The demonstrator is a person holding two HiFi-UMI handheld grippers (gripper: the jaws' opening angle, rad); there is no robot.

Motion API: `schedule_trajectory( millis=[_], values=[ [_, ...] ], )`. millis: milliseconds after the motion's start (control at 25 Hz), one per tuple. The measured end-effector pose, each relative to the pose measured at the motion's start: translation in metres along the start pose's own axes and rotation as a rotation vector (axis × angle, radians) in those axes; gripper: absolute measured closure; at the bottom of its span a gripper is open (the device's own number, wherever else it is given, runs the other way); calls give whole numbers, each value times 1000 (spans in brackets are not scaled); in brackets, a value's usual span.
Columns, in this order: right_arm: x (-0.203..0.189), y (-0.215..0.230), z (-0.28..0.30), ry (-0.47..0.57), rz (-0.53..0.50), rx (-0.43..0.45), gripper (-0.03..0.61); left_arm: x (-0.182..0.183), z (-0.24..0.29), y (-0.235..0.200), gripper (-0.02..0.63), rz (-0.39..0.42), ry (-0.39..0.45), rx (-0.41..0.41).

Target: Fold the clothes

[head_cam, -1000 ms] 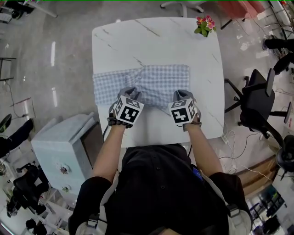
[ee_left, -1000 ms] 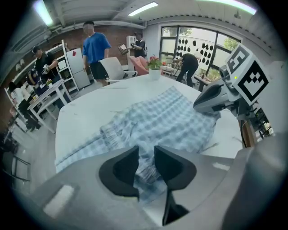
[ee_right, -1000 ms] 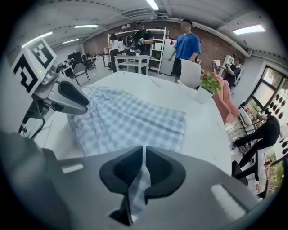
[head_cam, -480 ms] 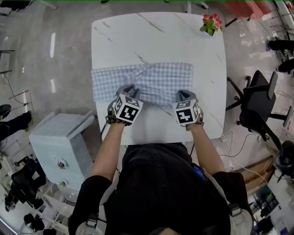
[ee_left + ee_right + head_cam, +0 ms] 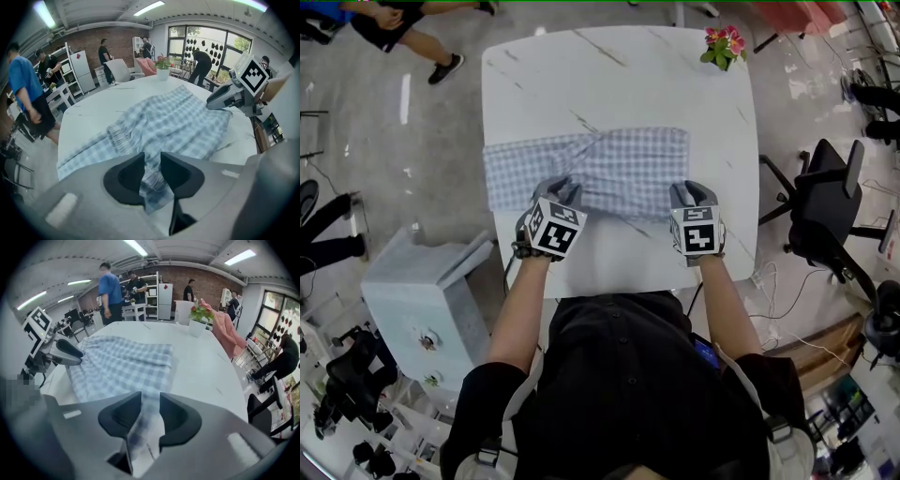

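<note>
On marble table [image 5: 623,84], rumpled gingham cloth [image 5: 623,169]

Checked cloth [image 5: 619,167], near hem partly hidden in head view; passer-by [image 5: 389,26] cropped at top edge

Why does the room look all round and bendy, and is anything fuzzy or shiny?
Left gripper view: the wide lens curves everything, corners go dark, and the checked cloth pinched in the left tongs is fuzzy up close. Right gripper view: same curving; the cloth between the opening right tongs is smeared, ceiling lights glare. Head view: sharp, with shiny streaks on the floor.
</note>
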State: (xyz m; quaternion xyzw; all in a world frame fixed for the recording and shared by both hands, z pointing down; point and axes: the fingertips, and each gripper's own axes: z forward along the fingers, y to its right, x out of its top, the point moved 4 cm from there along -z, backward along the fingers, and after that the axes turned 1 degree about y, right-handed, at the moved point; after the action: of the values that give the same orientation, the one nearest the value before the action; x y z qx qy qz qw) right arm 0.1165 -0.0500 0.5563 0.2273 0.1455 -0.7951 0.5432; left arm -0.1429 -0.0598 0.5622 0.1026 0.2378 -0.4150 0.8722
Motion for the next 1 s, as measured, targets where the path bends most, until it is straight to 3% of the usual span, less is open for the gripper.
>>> schedule_trajectory(
  millis=[80,120,400,480,840,1000],
  values=[
    [-3,7,-1,13,54,18,410,0,-4,1,497,3,10,0],
    [-4,9,-1,16,87,30,349,0,-5,0,497,6,11,0],
    [-21,16,2,-13,425,147,339,-6,-3,0,497,-2,1,-16],
    [-21,16,1,-14,429,135,342,-6,-2,0,497,-5,-2,-20],
    [-19,0,7,-56,259,-24,363,-8,-1,0,497,-12,8,-23],
    [-16,-11,9,-69,268,-30,480,-8,0,1,497,-5,10,-28]
  ],
)
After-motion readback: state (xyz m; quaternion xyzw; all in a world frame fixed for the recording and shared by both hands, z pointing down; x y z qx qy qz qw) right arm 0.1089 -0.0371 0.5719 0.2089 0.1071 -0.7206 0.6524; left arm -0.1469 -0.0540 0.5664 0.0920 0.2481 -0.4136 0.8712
